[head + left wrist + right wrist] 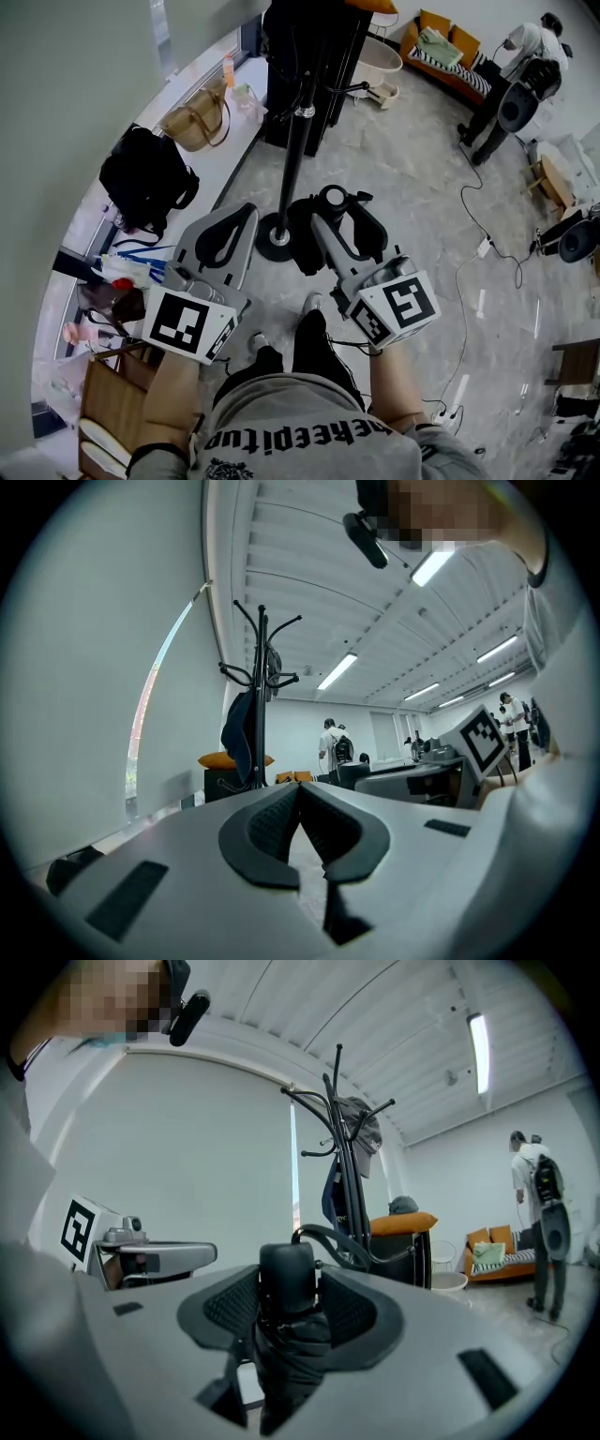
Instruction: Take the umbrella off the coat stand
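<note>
A folded black umbrella [289,1335] sits clamped between the pads of my right gripper [291,1309], its handle [287,1277] pointing forward with a loop strap. In the head view the right gripper [339,217] holds the umbrella [311,234] low beside the stand's round base [278,237]. The black coat stand [300,127] rises ahead; its hooks carry a dark garment [332,1194] and a grey cap [360,1127]. My left gripper [232,228] is shut with nothing between its pads [298,823], held left of the stand's base.
A white ledge on the left carries a black backpack [143,178], a tan handbag [197,122] and small items. A person [511,80] stands by an orange sofa [448,52] at the far right. Cables [487,246] trail across the floor.
</note>
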Demonstrator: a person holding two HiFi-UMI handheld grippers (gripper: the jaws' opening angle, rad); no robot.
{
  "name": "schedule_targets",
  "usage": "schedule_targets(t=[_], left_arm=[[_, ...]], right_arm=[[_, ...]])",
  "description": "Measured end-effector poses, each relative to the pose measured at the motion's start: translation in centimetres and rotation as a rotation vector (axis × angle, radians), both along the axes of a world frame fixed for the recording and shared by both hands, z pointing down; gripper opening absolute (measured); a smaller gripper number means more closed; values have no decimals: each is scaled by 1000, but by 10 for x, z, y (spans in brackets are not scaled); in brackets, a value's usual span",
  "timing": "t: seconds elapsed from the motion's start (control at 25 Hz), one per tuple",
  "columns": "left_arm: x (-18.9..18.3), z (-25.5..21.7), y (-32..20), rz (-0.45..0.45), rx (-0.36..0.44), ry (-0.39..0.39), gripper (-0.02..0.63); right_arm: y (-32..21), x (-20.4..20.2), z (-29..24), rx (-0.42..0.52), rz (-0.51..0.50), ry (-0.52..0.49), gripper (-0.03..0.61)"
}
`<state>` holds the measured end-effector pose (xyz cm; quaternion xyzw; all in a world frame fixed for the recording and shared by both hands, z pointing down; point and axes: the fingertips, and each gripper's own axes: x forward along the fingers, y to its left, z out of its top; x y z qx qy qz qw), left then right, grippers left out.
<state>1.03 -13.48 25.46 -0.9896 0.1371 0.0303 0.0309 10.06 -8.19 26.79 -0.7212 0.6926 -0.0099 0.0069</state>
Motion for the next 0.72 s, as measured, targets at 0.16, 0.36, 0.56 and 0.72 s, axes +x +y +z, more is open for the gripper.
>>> schedule_targets(t=[0.16,0.36,0.56,0.72], left_arm=[[-1,-3,5,2,1,7,15],[-1,-4,7,6,5,7,15],[-1,-5,7,7,7,11,15],[-1,-7,7,10,9,13,15]], right_arm=[[7,0,-4,17,12,1,213],[9,2,-8,33,21,-21,213],[9,1,-7,24,23,-16,213],[8,1,-7,20,30,-3,213]])
